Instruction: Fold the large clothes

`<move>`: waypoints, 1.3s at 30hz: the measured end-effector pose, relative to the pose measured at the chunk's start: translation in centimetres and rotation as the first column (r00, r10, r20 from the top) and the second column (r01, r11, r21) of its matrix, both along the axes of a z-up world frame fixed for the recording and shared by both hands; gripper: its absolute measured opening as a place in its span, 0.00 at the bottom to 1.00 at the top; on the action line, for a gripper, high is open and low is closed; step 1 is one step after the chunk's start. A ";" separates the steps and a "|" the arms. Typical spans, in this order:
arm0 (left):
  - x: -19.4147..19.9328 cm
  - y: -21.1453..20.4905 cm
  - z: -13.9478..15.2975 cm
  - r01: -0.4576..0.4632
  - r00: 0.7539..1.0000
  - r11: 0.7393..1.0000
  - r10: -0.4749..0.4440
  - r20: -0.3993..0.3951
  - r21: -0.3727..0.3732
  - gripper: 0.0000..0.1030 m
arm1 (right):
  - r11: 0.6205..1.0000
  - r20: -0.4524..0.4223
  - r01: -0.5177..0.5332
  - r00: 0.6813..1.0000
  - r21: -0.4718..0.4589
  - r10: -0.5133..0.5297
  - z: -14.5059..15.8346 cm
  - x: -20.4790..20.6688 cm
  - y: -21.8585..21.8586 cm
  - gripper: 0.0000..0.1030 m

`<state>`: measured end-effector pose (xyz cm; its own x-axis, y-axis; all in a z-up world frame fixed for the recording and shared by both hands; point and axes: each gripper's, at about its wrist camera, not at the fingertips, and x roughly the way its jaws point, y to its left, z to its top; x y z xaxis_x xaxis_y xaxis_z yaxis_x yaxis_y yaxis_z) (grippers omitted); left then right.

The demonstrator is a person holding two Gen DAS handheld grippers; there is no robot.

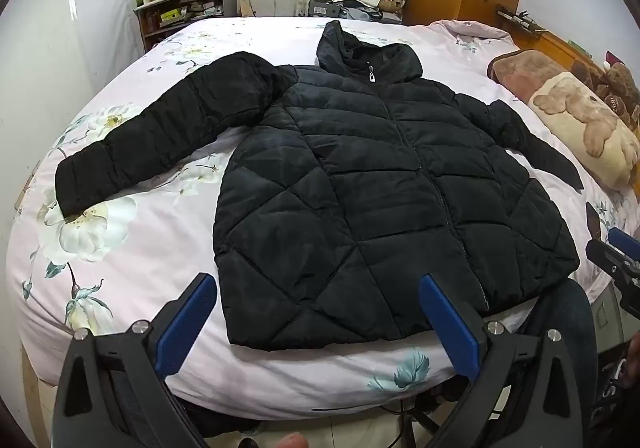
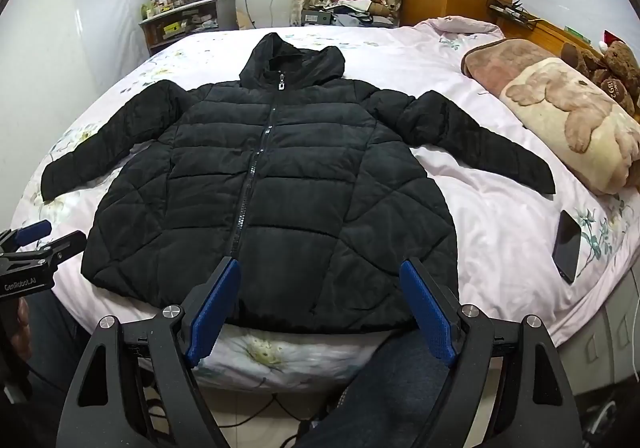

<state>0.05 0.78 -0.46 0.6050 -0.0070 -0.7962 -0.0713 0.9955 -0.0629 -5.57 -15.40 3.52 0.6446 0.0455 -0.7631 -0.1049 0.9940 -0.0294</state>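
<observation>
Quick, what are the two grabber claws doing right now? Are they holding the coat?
Left gripper: open, holding nothing, above the black jacket near its hem.
Right gripper: open, holding nothing, also over the hem.

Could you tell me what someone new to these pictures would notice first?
A black puffer jacket lies zipped and face up in the middle of the floral bed, sleeves spread and hood toward the window. Both blue-padded tongs, left and right, hover open near its hem. A teddy-print blanket sits at the right, with a dark phone nearer the bed's edge.
</observation>
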 end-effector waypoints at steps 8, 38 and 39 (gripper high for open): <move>0.2 -0.8 0.0 0.002 1.000 1.000 -0.002 -0.013 -0.002 0.99 | 1.000 -0.003 0.000 1.000 0.002 0.000 0.0 -0.1 -0.1 0.80; 0.2 -1.2 -0.2 0.011 1.000 1.000 -0.011 -0.019 -0.010 0.99 | 1.000 -0.009 -0.007 1.000 -0.001 0.007 -0.5 0.0 0.4 0.80; 0.2 -1.1 -0.2 0.010 1.000 1.000 -0.011 -0.020 -0.010 0.99 | 1.000 -0.010 -0.006 1.000 -0.002 0.006 -0.5 0.0 0.5 0.80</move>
